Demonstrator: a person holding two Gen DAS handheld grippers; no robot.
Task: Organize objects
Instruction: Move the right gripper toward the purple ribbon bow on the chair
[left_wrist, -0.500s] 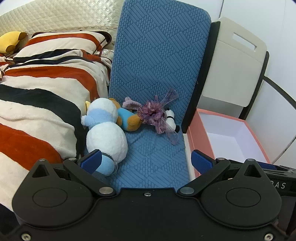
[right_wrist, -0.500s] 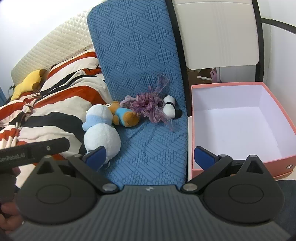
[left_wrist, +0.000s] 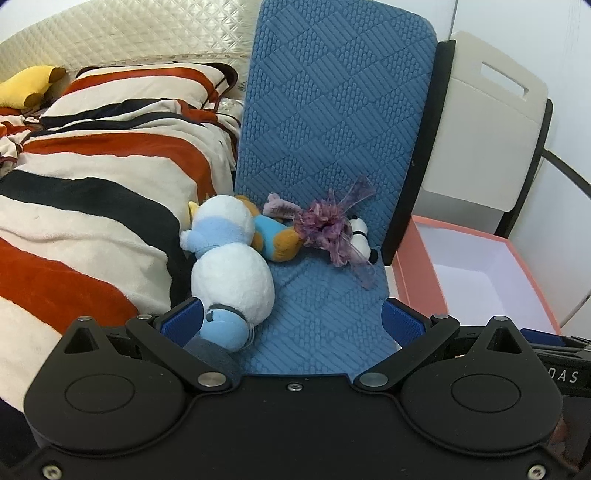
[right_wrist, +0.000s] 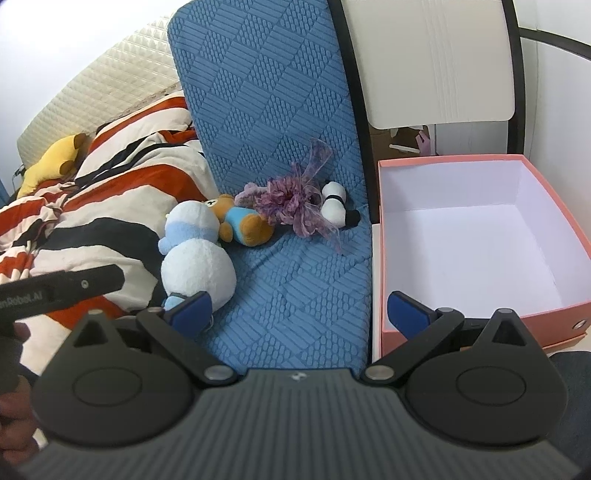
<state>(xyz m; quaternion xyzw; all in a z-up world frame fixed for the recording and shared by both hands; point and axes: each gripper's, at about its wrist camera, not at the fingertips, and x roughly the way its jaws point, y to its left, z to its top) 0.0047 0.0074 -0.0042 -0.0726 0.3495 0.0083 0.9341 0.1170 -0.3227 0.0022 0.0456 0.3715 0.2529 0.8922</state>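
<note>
A striped blanket (left_wrist: 92, 206) covers the bed; a yellow plush (left_wrist: 27, 86) lies by the quilted headboard (left_wrist: 129, 35). White chair (right_wrist: 436, 62) behind.

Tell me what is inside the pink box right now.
The pink box holds nothing visible: its white floor and walls are bare. In the right wrist view, the right gripper's finger covers the near left corner, so that spot cannot be checked.

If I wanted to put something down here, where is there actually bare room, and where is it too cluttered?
The pink box is empty inside, so its white floor is free. The blue cushion is bare between the white-and-blue plush and the box. It is crowded further back, where the bear plush, purple ribbon bunch and panda plush huddle together.
</note>
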